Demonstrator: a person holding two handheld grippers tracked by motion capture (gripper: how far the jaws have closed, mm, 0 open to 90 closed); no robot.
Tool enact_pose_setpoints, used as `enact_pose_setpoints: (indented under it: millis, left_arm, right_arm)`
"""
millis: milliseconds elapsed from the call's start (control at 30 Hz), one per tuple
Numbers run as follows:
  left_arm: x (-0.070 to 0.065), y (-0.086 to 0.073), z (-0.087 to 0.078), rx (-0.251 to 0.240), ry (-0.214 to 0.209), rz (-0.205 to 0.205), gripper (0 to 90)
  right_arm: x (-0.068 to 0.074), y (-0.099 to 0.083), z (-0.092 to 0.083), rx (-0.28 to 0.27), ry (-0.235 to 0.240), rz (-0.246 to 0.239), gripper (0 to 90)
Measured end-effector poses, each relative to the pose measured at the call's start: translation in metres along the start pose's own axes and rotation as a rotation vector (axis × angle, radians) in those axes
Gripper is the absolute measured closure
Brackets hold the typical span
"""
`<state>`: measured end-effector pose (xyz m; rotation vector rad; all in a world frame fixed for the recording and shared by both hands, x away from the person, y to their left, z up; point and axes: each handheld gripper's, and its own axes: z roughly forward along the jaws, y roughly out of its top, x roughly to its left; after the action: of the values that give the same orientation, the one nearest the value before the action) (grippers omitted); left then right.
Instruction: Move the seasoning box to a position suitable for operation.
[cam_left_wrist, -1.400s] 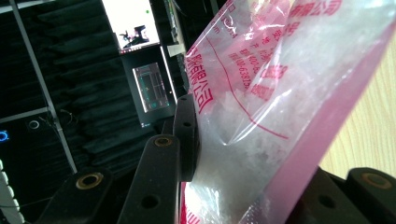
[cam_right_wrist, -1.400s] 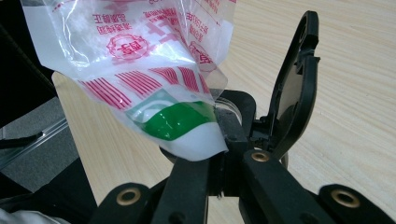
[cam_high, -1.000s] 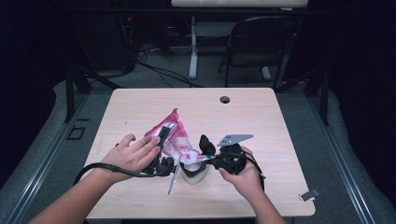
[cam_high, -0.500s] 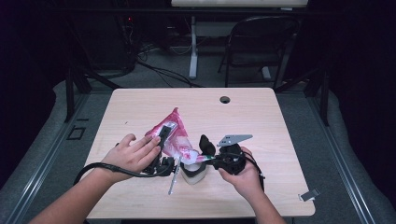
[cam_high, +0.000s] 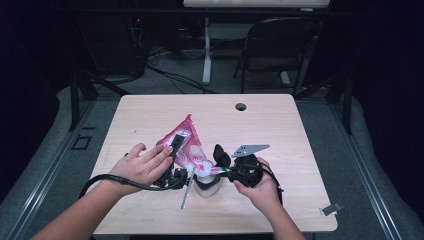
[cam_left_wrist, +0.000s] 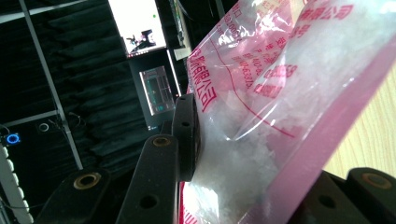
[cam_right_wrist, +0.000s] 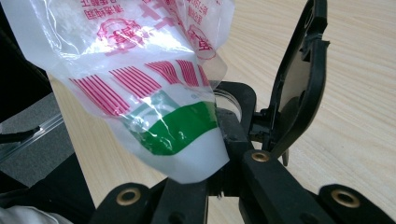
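A pink-printed clear bag (cam_high: 186, 145) of white granules is held tilted over a small white container (cam_high: 207, 186) whose black flip lid (cam_high: 221, 155) stands open. My left gripper (cam_high: 175, 150) is shut on the bag's upper part; in the left gripper view the bag (cam_left_wrist: 280, 93) is pinched between the jaws of that gripper (cam_left_wrist: 252, 154). My right gripper (cam_high: 226, 171) is shut on the bag's lower corner. In the right gripper view that green-and-white corner (cam_right_wrist: 187, 126) sits in the right gripper (cam_right_wrist: 210, 163), just above the container's rim (cam_right_wrist: 232, 100), beside the lid (cam_right_wrist: 299, 79).
A thin metal utensil (cam_high: 186, 192) lies on the wooden table (cam_high: 280, 130) in front of the container. A round cable hole (cam_high: 241, 106) is near the far edge. A folding chair (cam_high: 272, 45) stands beyond the table. A small clip (cam_high: 331, 208) lies at the right front corner.
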<state>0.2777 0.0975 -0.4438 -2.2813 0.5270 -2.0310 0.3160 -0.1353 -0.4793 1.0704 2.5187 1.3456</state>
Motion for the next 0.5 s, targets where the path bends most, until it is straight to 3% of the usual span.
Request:
enact_pose_setpoints:
  millis: [500]
  left_arm:
    - [-0.0029,-0.0005,0.0017,-0.006,-0.015,-0.001,74.0]
  right_arm:
    - [0.0002,0.0000,-0.0003,0.005,-0.009,-0.004,90.0]
